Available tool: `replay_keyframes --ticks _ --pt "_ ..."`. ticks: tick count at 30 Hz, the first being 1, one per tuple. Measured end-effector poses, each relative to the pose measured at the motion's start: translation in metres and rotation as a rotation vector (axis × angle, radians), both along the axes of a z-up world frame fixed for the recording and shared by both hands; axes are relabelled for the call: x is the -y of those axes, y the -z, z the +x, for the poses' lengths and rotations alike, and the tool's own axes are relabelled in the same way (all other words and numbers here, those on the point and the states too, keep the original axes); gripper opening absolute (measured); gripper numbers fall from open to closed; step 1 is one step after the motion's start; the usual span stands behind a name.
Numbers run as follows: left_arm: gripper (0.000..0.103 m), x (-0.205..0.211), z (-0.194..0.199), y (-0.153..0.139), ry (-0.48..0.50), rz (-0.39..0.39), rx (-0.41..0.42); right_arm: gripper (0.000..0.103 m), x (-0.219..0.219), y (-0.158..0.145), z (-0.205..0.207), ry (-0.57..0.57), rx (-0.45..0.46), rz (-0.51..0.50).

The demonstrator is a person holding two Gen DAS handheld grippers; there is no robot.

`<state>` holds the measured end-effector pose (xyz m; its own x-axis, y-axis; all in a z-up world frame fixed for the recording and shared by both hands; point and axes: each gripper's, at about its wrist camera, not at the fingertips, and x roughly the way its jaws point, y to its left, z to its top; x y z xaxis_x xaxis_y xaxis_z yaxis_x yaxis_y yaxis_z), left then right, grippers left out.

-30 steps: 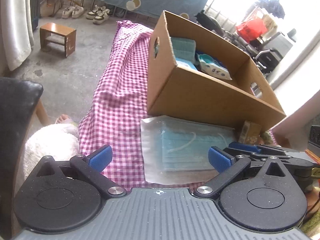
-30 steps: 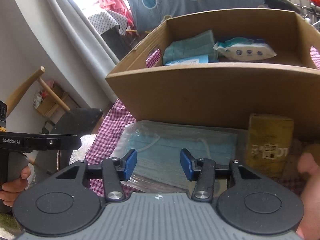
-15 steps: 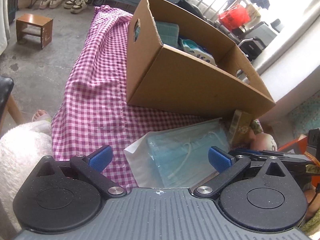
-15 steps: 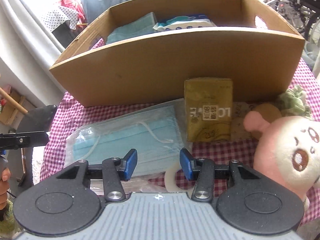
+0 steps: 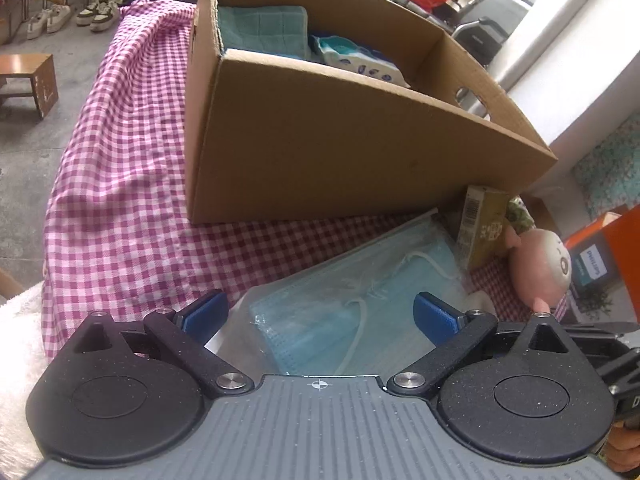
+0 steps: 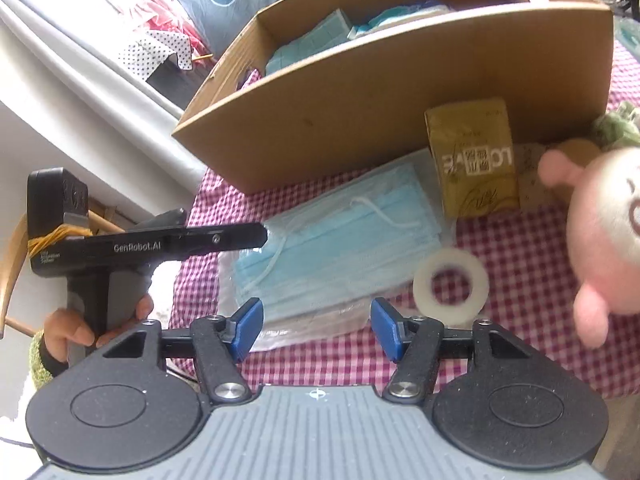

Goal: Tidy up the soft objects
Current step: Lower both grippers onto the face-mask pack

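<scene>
A clear bag of blue face masks (image 5: 352,304) (image 6: 336,256) lies on the pink checked cloth in front of a cardboard box (image 5: 360,152) (image 6: 400,92). The box holds a teal cloth (image 5: 260,28) and a wipes pack (image 5: 360,62). My left gripper (image 5: 320,316) is open and empty just above the near edge of the bag. My right gripper (image 6: 316,330) is open and empty over the bag's near edge. A pink plush toy (image 6: 604,232) (image 5: 540,264) lies at the right. The left gripper's body (image 6: 132,244) shows in the right wrist view.
A gold carton (image 6: 472,164) (image 5: 482,224) leans against the box. A roll of clear tape (image 6: 450,284) lies beside the masks. An orange box (image 5: 608,256) stands at the right. A white fluffy thing (image 5: 16,344) lies at the left edge of the cloth.
My right gripper has opened wider and pulled back and up from the masks, bringing the tape and plush into view. My left gripper has swung right and closer over the bag.
</scene>
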<state>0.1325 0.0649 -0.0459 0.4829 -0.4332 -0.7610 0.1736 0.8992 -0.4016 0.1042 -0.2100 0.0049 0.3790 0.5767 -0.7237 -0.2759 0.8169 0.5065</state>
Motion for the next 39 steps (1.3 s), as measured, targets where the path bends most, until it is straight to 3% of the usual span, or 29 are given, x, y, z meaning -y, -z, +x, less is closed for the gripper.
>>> replay_keyframes --ticks 8,12,16,21,25,27,33,39 --pt "0.1 -0.008 -0.012 0.002 0.026 -0.047 -0.082 0.063 -0.006 0.036 -0.003 0.025 -0.136 0.038" --pt "0.1 -0.012 -0.028 0.008 0.041 -0.109 -0.13 0.063 -0.009 0.039 0.002 0.023 -0.12 0.063" --pt "0.1 -0.009 -0.044 0.007 0.063 -0.115 -0.145 0.064 -0.009 0.043 0.009 0.033 -0.13 0.108" --pt "0.1 -0.012 -0.053 -0.014 0.048 -0.013 -0.025 0.064 -0.001 0.048 0.014 0.063 -0.167 0.171" --pt "0.1 -0.01 -0.031 -0.025 0.061 0.024 0.073 0.064 0.008 0.055 0.015 0.107 -0.211 0.242" --pt "0.1 -0.005 -0.016 -0.02 0.077 0.054 0.084 0.064 0.015 0.061 0.017 0.15 -0.249 0.301" --pt "0.098 0.008 0.017 0.005 0.146 0.055 -0.024 0.064 0.038 0.089 0.018 0.284 -0.378 0.515" --pt "0.099 0.006 0.007 0.004 0.158 0.014 -0.078 0.064 0.041 0.093 0.015 0.311 -0.388 0.545"
